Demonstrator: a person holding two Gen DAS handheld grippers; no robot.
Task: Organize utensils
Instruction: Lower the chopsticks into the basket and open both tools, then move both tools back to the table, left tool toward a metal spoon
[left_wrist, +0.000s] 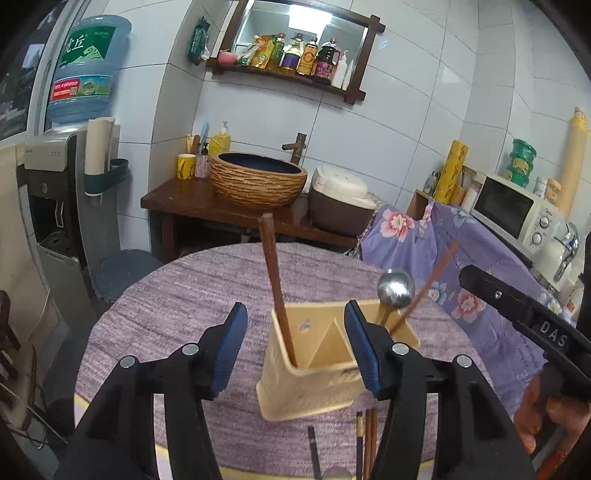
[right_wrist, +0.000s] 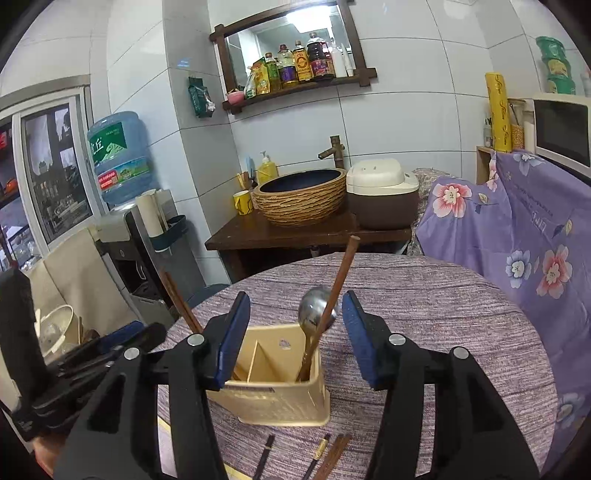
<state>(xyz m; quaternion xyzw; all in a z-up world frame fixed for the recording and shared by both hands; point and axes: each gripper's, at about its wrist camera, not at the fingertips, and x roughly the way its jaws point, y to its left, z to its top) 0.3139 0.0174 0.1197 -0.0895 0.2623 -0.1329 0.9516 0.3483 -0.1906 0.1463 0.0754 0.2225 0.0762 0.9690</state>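
table (left_wrist: 177, 306) at centre; holder (left_wrist: 314, 384) stands on it at 6 o'clock. it holds one chopstick (left_wrist: 275, 288) in its left cell, spoon (left_wrist: 396, 288) and another chopstick right. loose chopsticks (right_wrist: 328, 456) lie at 6, just before it. left gripper (left_wrist: 295, 350) and right gripper (right_wrist: 295, 343) both gape, empty. risk: reaching down, a finger could knock the light holder over.

The right gripper (left_wrist: 524, 314) reads "DAS", the water jug (left_wrist: 88, 66) "丘" (other labels too small).
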